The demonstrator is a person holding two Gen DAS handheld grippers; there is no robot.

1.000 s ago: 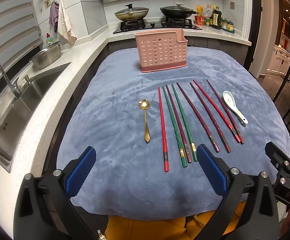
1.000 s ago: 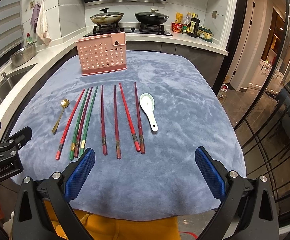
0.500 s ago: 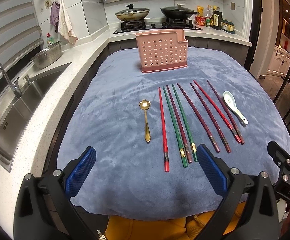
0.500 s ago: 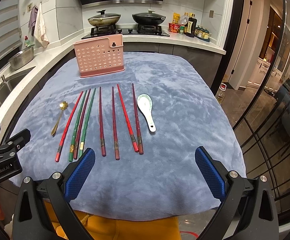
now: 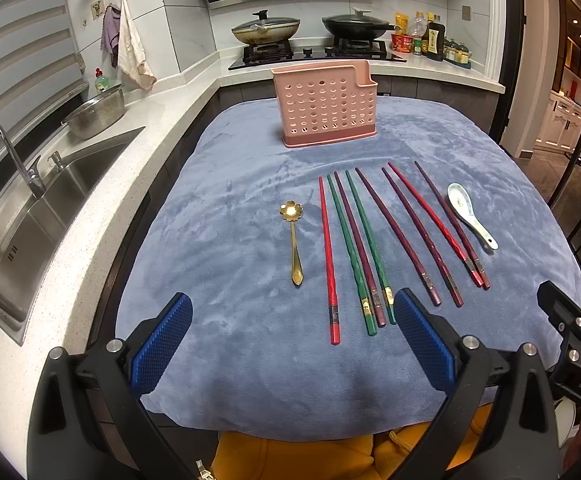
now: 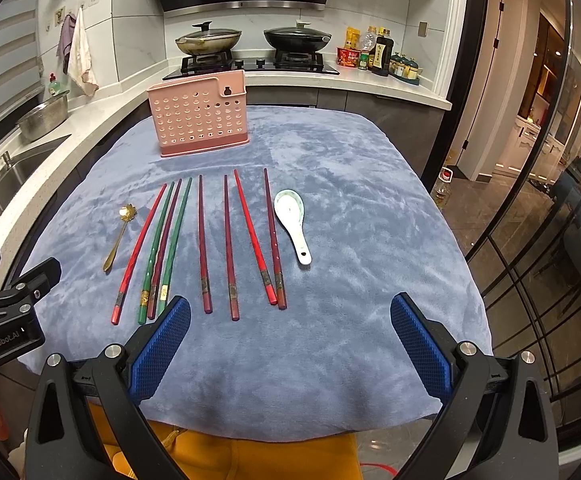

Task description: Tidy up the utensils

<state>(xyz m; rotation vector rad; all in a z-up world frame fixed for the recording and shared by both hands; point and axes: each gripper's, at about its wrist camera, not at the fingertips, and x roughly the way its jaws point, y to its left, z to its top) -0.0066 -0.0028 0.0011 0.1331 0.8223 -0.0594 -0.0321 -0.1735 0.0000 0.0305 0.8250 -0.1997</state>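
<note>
1. Soft blue cloth (image 5: 218, 240) covers the table, and all utensils lie flat on it: a gold spoon (image 5: 293, 240), eight chopsticks (image 5: 360, 248) in a row, and a white spoon (image 5: 470, 214). The pink holder (image 5: 324, 106) stands upright behind them, well apart, with nothing visible inside it.
2. Both tools, the left gripper (image 5: 292, 344) and the right gripper (image 6: 290, 340), are wide open, hold nothing, and hover at the near edge of the cloth.
3. Some chopsticks lie very close together, and two touch at the near ends. I think the jaws may catch two at once, or push a neighbour out of the row.
4. Thin sticks on plush cloth are hard to lift; the pads may pinch the cloth and drag it.
5. A long stick held at one end may tilt and miss the holder, or tip it over.
</note>
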